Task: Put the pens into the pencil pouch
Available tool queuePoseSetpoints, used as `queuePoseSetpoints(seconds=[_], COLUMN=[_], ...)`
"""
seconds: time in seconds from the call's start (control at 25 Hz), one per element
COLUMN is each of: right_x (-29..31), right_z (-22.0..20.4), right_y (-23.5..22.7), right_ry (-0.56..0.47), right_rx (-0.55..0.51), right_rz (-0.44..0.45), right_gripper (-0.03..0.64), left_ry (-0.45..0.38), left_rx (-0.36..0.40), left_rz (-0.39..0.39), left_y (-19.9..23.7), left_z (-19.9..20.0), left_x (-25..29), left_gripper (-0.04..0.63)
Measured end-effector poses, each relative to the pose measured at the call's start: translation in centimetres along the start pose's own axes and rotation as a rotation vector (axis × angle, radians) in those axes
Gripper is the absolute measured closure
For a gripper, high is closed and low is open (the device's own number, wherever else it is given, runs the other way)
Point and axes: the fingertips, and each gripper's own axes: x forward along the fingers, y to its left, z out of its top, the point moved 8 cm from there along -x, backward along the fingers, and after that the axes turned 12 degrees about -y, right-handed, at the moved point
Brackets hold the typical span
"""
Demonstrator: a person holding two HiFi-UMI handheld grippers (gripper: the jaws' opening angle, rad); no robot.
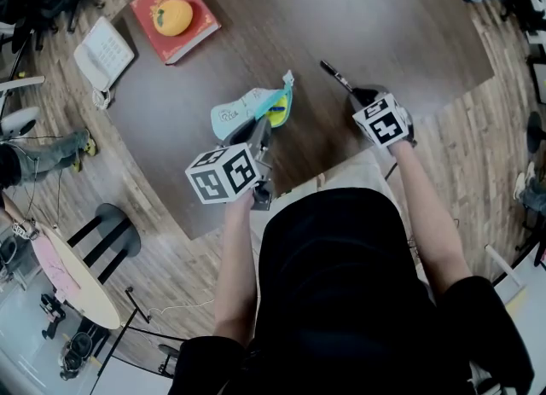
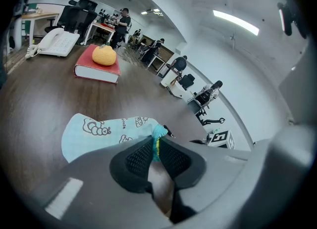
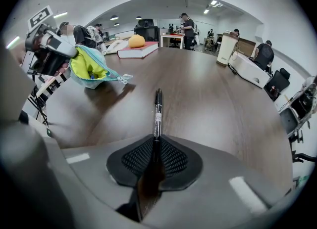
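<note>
Jaws of my left gripper [image 2: 156, 153] pinched on the blue pouch's [image 2: 99, 133] rim, pouch at centre of the head view on the brown table [image 1: 281, 18], right gripper [image 3: 156, 158] to its right clamped on a black pen [image 3: 158, 110], pen slanting upper left.

Cloth pouch [image 1: 243, 110], glossy plastic pen [image 3: 158, 110], smooth dark wood table [image 1: 341, 9]

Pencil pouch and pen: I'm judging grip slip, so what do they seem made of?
The pencil pouch looks like soft matte printed fabric: it sags and folds. The pen looks like smooth black plastic with a slight sheen; metal can't be ruled out.
</note>
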Motion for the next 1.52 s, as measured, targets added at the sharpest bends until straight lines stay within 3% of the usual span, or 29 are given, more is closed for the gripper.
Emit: queuePoseSetpoints(seconds=[0.8,1.04,1.52], right_x=[-1.5,-2.9,-5.2], right_z=[0.8,1.6,3.6], right_y=[0.0,1.0,3.9], right_ry=[0.015,-0.002,-0.051], right_rx=[-0.044,-0.039,-0.145], right_rz=[0.068,0.124,0.262], right_gripper=[0.569,0.569,0.569], left_ry=[-0.018,-0.019,-0.027], left_rx=[-0.015,-0.017,-0.031], left_rz=[0.016,0.014,0.016], left_y=[-0.3,-0.3,-0.4], left_z=[0.0,0.0,0.0], left_x=[0.2,0.0,-0.1], left_gripper=[0.563,0.561,0.563])
